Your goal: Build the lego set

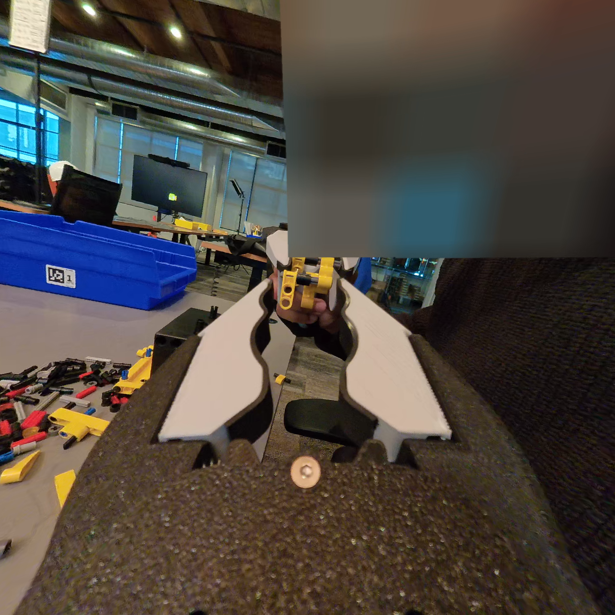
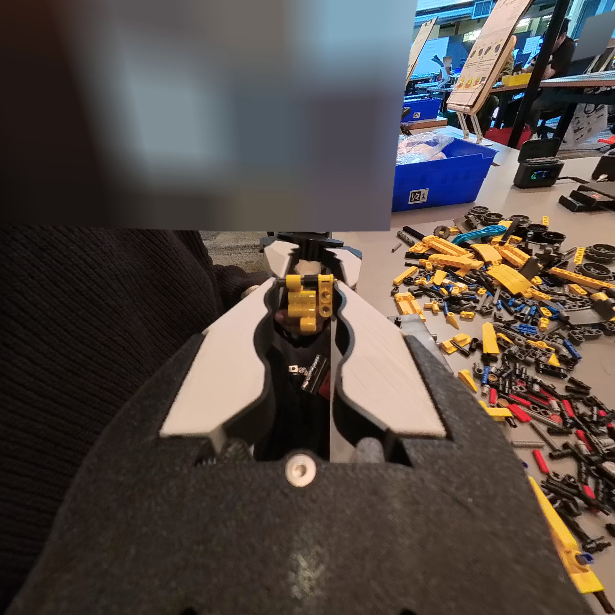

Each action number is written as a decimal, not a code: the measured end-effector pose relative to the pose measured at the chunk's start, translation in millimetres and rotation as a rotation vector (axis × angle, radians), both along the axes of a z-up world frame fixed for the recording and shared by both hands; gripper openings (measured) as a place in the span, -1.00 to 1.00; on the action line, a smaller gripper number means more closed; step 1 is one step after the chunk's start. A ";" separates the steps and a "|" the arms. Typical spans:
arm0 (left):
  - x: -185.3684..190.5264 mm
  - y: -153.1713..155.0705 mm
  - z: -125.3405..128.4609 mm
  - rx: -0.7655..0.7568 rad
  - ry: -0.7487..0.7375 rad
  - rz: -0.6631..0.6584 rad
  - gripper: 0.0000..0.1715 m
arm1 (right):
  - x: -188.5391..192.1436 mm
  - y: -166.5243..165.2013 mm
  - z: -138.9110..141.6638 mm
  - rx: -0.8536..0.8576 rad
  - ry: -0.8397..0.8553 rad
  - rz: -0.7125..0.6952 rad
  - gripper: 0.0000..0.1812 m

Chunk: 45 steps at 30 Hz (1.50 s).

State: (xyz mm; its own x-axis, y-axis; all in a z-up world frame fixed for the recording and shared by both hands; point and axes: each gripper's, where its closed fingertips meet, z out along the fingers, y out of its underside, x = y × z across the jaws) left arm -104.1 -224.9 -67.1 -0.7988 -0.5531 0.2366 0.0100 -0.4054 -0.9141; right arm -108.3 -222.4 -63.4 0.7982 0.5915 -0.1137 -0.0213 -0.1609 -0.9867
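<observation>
A: Item one?
B: Small yellow brick assembly (image 1: 307, 283), yellow beams with holes joined on black pins, held up in the air in front of the person's dark knitted sweater (image 2: 100, 332), off the table's near edge.

A: Who has it?
B: Both tools. The left gripper (image 1: 304, 286) is clenched on it at the fingertips; the right gripper (image 2: 304, 293) grips the same assembly from the opposite side, its white fingers (image 2: 233, 359) drawn in against the yellow parts. In each wrist view the other gripper's white tips show just behind the assembly, with a hand (image 1: 306, 311) below it.

A: Next, the table.
B: Grey table (image 1: 66, 332). A loose pile of parts (image 2: 519, 316) covers it: yellow beams and panels, black pins, red and blue connectors, black tyres toward the far edge. A teal curved piece (image 2: 479, 233) lies on top of the pile near the far edge.

A: Containers?
B: Blue bin (image 1: 100, 259) with a black-and-white marker sticker, standing at the table's far edge beyond the pile. A black block (image 1: 179, 336) with pins stands near the left gripper's left finger.

A: Anything further out?
B: Dark monitor (image 1: 168, 186) on a far desk; small black charging case (image 2: 539, 166) at the far right edge of the table; printed board on a stand (image 2: 482, 56) behind the bin.
</observation>
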 end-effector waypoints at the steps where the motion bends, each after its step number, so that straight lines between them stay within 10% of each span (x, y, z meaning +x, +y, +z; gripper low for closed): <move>1: 0.0 0.2 0.2 -0.001 0.000 0.001 -0.59 | -0.1 0.1 -0.2 -0.001 0.002 0.000 -0.66; 45: -5.3 -1.1 -4.6 0.088 -0.004 0.035 -0.70 | -4.6 -0.5 -6.4 -0.042 0.051 0.039 -0.67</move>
